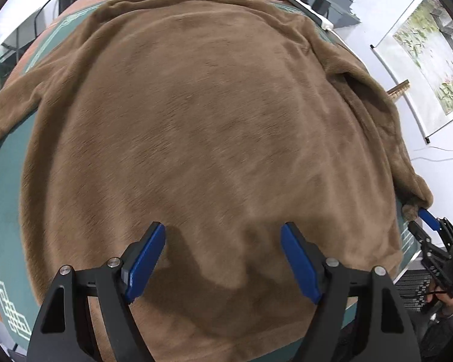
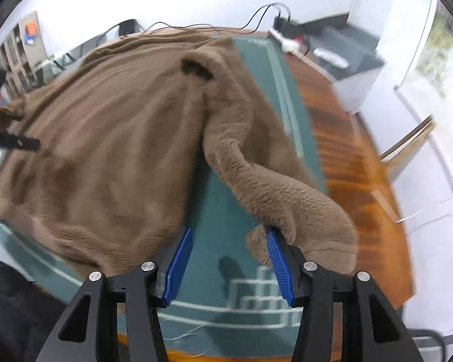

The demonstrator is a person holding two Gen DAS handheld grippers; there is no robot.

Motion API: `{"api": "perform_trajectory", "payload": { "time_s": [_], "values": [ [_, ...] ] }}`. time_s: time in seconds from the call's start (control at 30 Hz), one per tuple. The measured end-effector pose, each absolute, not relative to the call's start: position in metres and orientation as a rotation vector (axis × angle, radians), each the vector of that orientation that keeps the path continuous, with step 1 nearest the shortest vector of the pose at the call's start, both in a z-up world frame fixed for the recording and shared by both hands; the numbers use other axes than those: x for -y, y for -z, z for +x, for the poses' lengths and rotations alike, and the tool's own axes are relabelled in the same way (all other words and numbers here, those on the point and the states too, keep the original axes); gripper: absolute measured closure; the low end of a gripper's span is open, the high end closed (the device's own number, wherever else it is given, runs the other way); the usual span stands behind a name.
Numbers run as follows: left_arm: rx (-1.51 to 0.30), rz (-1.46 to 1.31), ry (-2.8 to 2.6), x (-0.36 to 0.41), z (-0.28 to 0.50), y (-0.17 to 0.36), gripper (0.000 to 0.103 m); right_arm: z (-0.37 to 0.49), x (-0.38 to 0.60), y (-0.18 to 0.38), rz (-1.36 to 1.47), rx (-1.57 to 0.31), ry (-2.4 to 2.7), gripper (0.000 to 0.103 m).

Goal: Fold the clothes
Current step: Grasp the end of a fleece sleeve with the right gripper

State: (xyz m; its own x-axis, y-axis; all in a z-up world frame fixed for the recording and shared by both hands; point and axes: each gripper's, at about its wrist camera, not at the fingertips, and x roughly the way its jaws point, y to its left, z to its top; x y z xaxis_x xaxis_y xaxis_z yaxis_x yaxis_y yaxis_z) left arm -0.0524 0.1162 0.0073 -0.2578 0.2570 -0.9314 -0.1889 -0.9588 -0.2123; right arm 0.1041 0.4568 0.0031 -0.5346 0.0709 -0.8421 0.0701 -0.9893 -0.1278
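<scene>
Lying spread beneath open left gripper (image 1: 223, 259): brown fleece garment (image 1: 211, 120).

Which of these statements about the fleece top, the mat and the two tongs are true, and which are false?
1. The fleece top is brown. True.
2. The left tongs grip a sleeve. False: they hover open over the top's body.
3. The sleeve drapes over one finger of the right tongs. True.
4. The mat is red. False: it is green.
</scene>
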Motion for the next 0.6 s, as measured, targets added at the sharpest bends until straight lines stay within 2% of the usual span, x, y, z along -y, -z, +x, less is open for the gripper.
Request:
{"api": "perform_trajectory", "payload": {
  "time_s": [0.17,0.27,0.4,0.5,0.6],
  "values": [
    [0.037,-1.679,-2.267,-0.145,-0.057,-0.017,0.021,0.094,-0.45,0.006,-1.424,0.372,-2.671,0.05],
    [0.022,-1.66,-2.254,-0.158,-0.056,-0.022,0.021,0.096,-0.456,0.002,-1.353,0.362,-2.638,0.05],
    [0.024,-1.666,-2.233,-0.171,-0.054,-0.018,0.021,0.105,-0.47,-0.008,-1.206,0.476,-2.548,0.05],
    [0.029,-1.673,-2.212,-0.181,-0.053,-0.016,0.021,0.111,-0.477,-0.017,-1.161,0.463,-2.567,0.046],
    [0.014,-1.674,-2.19,-0.192,-0.052,-0.013,0.021,0.107,-0.476,-0.011,-1.238,0.423,-2.64,0.046]
  ]
}}
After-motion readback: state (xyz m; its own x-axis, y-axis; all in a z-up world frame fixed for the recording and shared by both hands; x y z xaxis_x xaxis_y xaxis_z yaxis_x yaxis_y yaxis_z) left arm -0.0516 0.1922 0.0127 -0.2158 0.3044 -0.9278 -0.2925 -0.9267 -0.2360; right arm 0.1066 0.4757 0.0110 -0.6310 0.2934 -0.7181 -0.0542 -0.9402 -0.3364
